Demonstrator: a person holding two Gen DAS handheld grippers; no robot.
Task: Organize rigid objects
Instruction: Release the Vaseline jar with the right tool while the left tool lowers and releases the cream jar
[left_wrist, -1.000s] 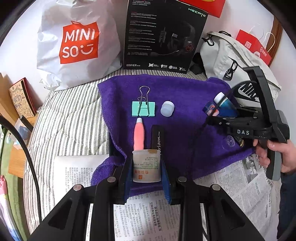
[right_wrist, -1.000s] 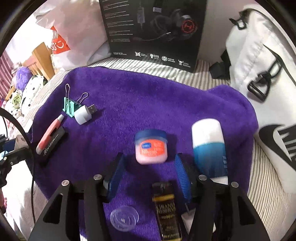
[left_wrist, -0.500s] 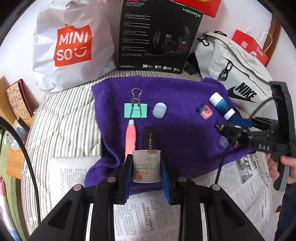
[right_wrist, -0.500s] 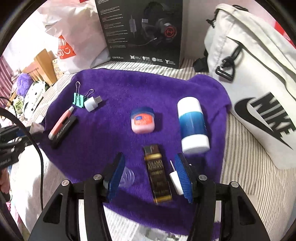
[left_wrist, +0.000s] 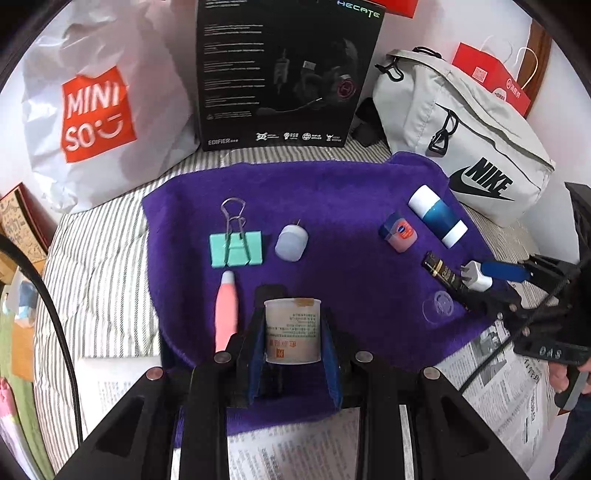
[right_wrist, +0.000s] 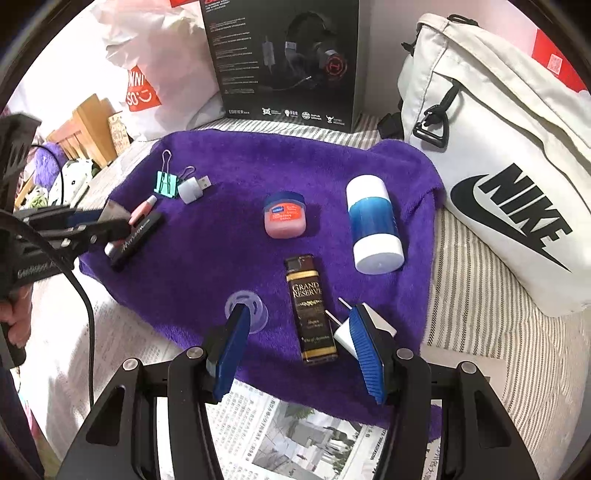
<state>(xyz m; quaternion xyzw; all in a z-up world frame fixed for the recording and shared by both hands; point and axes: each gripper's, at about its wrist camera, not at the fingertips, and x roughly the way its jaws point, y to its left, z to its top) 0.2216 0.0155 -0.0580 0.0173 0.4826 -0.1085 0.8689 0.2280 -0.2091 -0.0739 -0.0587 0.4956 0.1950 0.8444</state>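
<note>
My left gripper (left_wrist: 293, 332) is shut on a small white jar (left_wrist: 293, 331) and holds it over the near edge of the purple towel (left_wrist: 332, 192). On the towel's left lie a green binder clip (left_wrist: 236, 248), a white USB adapter (left_wrist: 291, 243), a pink pen (left_wrist: 226, 310) and a black stick (right_wrist: 136, 240). My right gripper (right_wrist: 299, 347) is open and empty over the towel's right front. Between its fingers lies a brown Grand Reserve bar (right_wrist: 309, 310), with a clear cap (right_wrist: 246, 308) and a white plug (right_wrist: 354, 325) beside them. A Vaseline jar (right_wrist: 285, 219) and a blue-white bottle (right_wrist: 373, 229) lie further back.
A black headset box (left_wrist: 284, 70), a white Miniso bag (left_wrist: 96, 107) and a white Nike bag (left_wrist: 472, 147) stand behind the towel. Newspaper (right_wrist: 295, 435) covers the striped bedding (left_wrist: 99, 258) in front. Wooden furniture (right_wrist: 88, 129) stands at the left.
My right gripper has pulled back from the Vaseline jar toward the towel's front edge, still open. My left gripper has drawn back a little with the jar.
</note>
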